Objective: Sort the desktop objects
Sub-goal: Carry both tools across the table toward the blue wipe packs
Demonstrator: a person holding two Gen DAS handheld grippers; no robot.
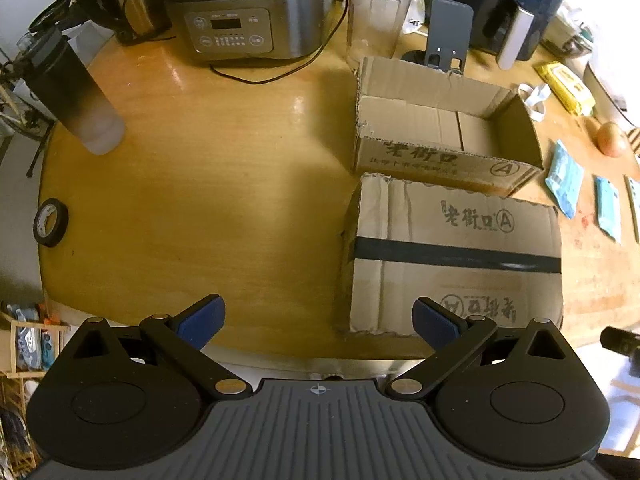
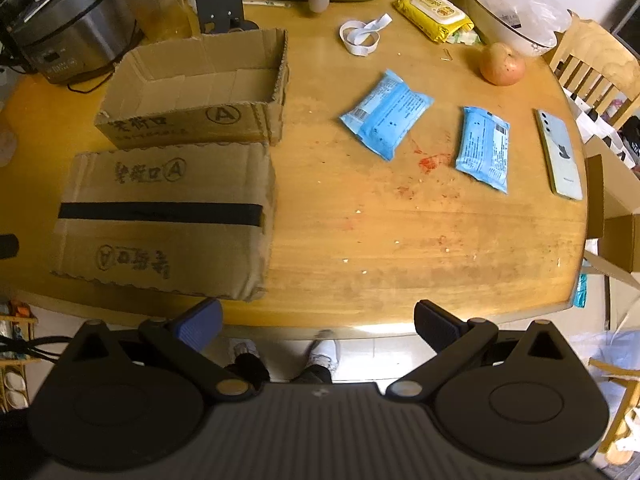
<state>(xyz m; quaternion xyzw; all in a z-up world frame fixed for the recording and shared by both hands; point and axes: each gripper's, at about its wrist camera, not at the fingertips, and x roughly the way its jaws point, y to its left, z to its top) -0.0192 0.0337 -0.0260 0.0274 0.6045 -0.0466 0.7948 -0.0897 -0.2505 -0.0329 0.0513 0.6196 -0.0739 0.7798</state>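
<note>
Warm overhead glare, sharp centre, fisheye-bent edges.

You are looking at a glossy wooden surface (image 2: pixel 360 216) catching the light, two matt, rough-edged corrugated cardboard boxes (image 2: pixel 164 216), two shiny blue plastic packets (image 2: pixel 386 114), a brushed metal cooker (image 1: pixel 248 12), and your claws' ribbed blue pads (image 1: pixel 202 316) on matt black plastic arms.

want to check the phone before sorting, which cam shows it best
The right wrist view: the phone lies whole and face down near the table's right edge, beside a blue packet. The left wrist view catches only a sliver of it at the frame's right edge.
</note>
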